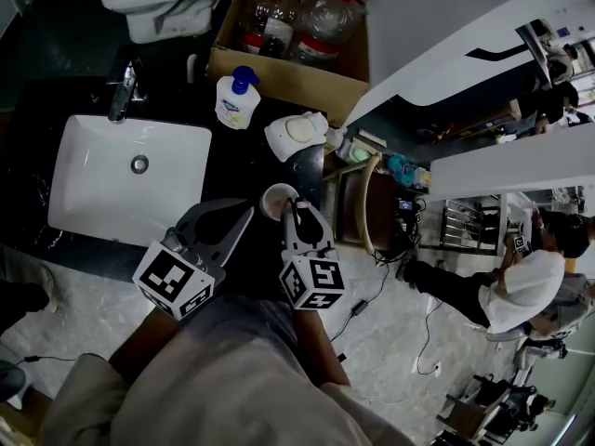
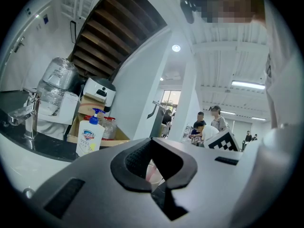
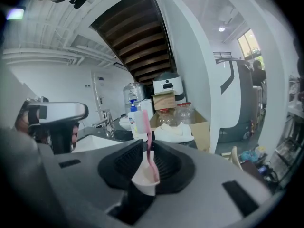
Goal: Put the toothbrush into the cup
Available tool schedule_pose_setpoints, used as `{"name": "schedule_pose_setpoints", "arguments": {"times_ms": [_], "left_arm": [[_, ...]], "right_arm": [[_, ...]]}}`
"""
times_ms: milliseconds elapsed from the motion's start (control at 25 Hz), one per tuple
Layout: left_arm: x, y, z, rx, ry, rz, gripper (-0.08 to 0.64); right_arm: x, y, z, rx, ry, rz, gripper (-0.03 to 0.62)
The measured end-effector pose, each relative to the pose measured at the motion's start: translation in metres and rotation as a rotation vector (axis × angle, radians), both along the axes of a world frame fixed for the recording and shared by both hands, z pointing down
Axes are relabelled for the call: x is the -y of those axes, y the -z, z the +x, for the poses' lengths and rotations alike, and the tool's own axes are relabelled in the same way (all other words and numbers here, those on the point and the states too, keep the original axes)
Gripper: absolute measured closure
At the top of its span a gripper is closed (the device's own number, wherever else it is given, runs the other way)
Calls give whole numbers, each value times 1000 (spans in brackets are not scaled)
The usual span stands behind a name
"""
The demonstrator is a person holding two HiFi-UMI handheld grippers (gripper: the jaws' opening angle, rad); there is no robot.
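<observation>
**tapwater_tim:** ok, where's the toothbrush (image 3: 150, 151) sitting right now? I'm not finding it in the head view.

**grip_nerd:** It's standing in the cup (image 1: 278, 200). The right gripper view is showing it best: a pink handle is poking up out of the rim and leaning a little. The cup itself is sitting on the black table (image 1: 237, 161), near the front edge and off to the right of the white sink (image 1: 93, 193).

**tapwater_tim:** and is the right hand-held gripper (image 3: 149, 161) pinching it?

**grip_nerd:** Nope. Its jaws are standing spread, with one ribbed pad on each side of the handle and a gap showing on both sides. It's not squeezing anything, just hanging right at the cup.

**tapwater_tim:** what's the left one doing?

**grip_nerd:** The left hand-held gripper (image 2: 154, 163) is hovering just left of the cup with its jaws apart too. A bit of the cup is peeking through the gap between them, but as far as I can see the pads aren't touching it.

**tapwater_tim:** anything else lying around?

**grip_nerd:** A soap bottle (image 1: 237, 96) with a blue pump is standing further back on the table. Behind it, a cardboard box (image 1: 279, 72) is holding some plastic bottles.
</observation>
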State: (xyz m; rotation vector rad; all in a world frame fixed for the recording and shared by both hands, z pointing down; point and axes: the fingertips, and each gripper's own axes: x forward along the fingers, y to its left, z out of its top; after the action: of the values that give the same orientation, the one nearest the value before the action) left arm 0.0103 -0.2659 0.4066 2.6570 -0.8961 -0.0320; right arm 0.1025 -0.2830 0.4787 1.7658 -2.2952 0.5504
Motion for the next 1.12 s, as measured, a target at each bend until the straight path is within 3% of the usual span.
{"name": "schedule_pose_setpoints", "arguments": {"times_ms": [480,1120], "left_arm": [[-1,0,3,0,-7,-4,551],[-19,6,14,-2,-45,14,551]], "right_arm": [[-4,-10,-2,-8,17,-36,439],[-28,9,7,-35,5,12,434]]}}
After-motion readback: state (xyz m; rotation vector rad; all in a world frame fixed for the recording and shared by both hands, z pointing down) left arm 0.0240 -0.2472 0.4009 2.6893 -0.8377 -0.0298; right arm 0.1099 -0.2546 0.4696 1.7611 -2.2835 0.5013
